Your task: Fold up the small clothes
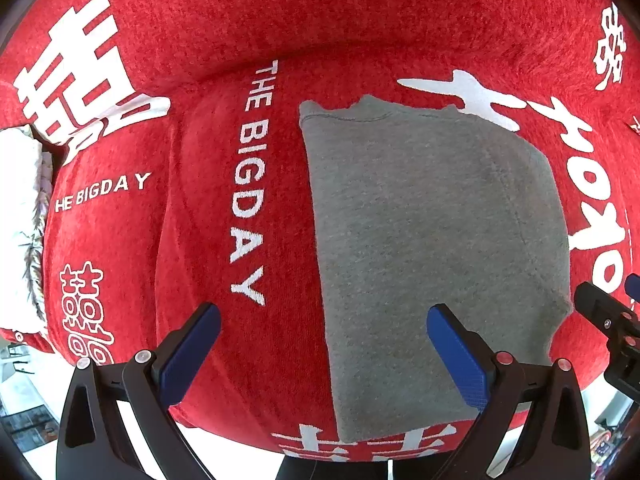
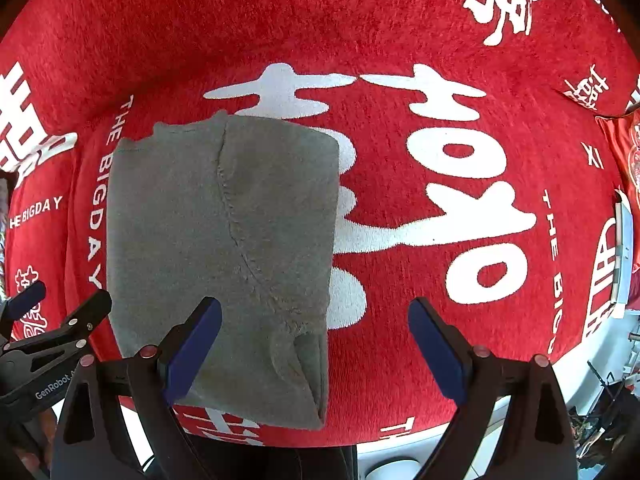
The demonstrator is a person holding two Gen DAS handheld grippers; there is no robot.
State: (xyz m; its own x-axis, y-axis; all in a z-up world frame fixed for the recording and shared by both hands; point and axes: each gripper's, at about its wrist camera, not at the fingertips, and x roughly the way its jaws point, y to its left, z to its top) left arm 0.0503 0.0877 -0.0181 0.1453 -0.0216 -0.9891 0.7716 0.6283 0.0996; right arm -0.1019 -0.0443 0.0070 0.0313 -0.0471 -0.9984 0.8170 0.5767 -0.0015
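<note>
Your grey garment lies folded, so its inner layers and its kind stay hidden from you. In your left view, the white bundle is cut off by the left edge, and your right gripper by the right edge. The red cover hides whatever lies beneath it. The clutter at lower right is too blurred to identify.
</note>
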